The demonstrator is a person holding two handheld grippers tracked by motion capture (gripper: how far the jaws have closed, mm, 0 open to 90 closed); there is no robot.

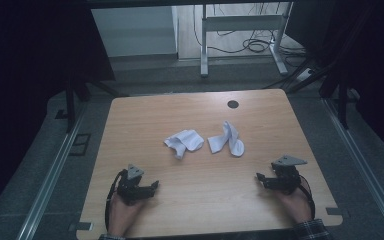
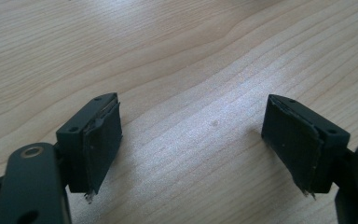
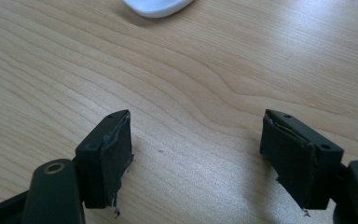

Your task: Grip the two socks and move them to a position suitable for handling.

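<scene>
Resting near the front edge of the wooden table (image 1: 130,130), the left gripper (image 1: 152,186) was held in the person's left hand (image 1: 122,212) and pointed toward the table's middle. Its jaws stood wide apart in the left gripper view, with bare wood grain between them and nothing gripped. The pads (image 2: 100,144) showed frayed edges at their lower corners.

The right gripper (image 1: 260,178) sat at the opposite front corner, held in the person's right hand (image 1: 295,202), with a plaid sleeve cuff (image 1: 312,230) visible at the bottom edge. Its jaws were likewise spread wide and empty in the right gripper view. The rounded edge of a white cloth (image 3: 156,7) lay on the table well ahead of them, at the top of that view.

Two crumpled white socks lay side by side near the table's centre, apart from each other. The left sock (image 1: 184,142) was folded over on itself; the right sock (image 1: 227,140) lay bent, one end raised. Both were well clear of either gripper and untouched.

A dark round hole (image 1: 233,104) was noted in the tabletop near the far edge. Beyond the table stood a metal frame (image 1: 240,30) with cables (image 1: 252,46) on the floor.
</scene>
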